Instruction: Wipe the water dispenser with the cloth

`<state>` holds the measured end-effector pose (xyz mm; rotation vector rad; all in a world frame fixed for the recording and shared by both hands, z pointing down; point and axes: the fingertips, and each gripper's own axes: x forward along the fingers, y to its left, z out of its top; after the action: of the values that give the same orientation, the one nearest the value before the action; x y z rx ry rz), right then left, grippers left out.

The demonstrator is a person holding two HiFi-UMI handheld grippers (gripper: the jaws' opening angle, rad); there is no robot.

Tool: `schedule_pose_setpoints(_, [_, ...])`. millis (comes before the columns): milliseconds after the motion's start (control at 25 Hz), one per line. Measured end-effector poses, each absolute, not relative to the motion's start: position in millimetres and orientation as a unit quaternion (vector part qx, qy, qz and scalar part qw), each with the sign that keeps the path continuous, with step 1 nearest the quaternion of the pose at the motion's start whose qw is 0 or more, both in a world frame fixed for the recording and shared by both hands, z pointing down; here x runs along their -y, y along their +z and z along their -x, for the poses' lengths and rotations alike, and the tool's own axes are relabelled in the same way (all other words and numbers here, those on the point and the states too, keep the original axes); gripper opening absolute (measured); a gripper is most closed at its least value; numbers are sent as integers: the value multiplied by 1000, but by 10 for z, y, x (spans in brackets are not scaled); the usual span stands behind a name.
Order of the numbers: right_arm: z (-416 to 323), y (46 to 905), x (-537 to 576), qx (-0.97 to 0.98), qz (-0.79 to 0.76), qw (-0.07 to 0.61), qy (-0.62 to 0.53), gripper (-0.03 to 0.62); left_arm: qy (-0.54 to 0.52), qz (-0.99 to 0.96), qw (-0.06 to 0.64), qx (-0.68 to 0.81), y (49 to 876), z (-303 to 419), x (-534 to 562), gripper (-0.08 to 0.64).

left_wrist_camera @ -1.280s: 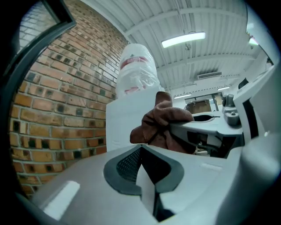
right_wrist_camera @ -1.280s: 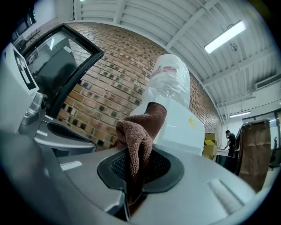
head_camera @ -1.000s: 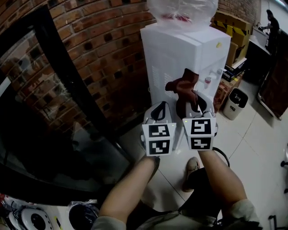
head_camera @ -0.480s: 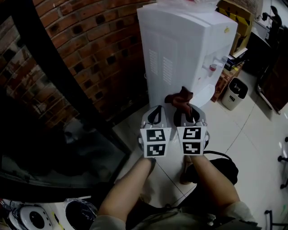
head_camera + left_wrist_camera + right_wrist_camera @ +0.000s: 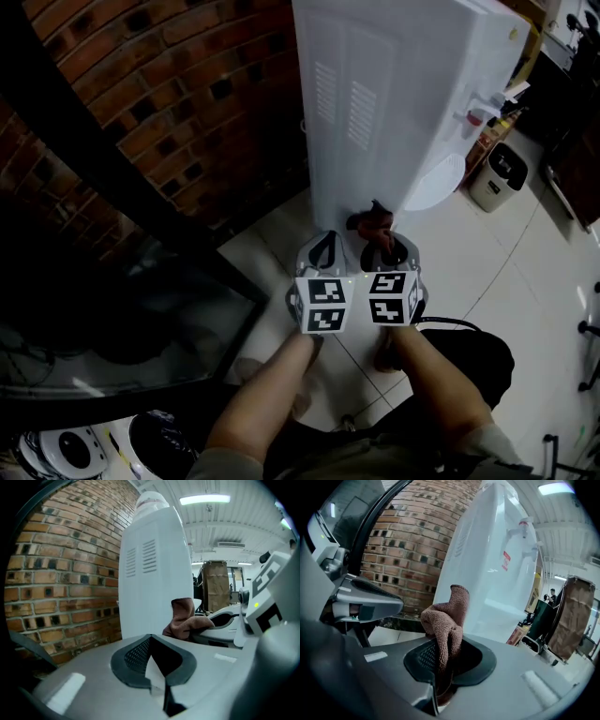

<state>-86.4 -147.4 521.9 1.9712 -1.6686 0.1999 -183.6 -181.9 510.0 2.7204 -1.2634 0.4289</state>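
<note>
Two tools: right tool [image 5: 443, 665] clamped on cloth [image 5: 446, 617]; left tool [image 5: 157, 670] closed, seemingly empty

I'm seeing a white plastic water dispenser [image 5: 394, 94] showing a red tap [image 5: 475, 117] and a small red label [image 5: 506, 560]. A rust-brown terry cloth [image 5: 372, 223] is standing out against it. A red-brown brick wall [image 5: 169, 103] is running in courses dotted with dark holes. The pale grey left gripper [image 5: 326, 246] and right gripper [image 5: 382, 240] are carrying cubes [image 5: 325, 305] patterned in black-and-white squares, over off-white floor tiles [image 5: 469, 262].
</note>
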Motion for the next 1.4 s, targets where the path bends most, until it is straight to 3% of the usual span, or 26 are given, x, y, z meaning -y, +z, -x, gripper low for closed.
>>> schedule_pose_setpoints(400, [925, 6495, 1463, 611, -693, 349, 155, 55, 217, -878, 88, 418, 6118, 1937, 1809, 0])
schedule_pose_setpoints(840, [912, 7556, 1444, 602, -653, 405, 218, 54, 251, -859, 124, 429, 6677, 2024, 1844, 0])
schedule_pose_setpoints(1040, [876, 7803, 1426, 596, -657, 389, 249, 55, 263, -853, 133, 430, 6817, 2096, 1809, 0])
schedule_pose_setpoints(1160, [909, 7742, 1451, 617, -655, 347, 265, 55, 263, -848, 138, 440, 6840, 2163, 1879, 0])
schedule_pose_setpoints(1400, [1264, 6809, 1682, 708, -626, 272, 183, 55, 206, -828, 151, 499, 6426, 2380, 2173, 0])
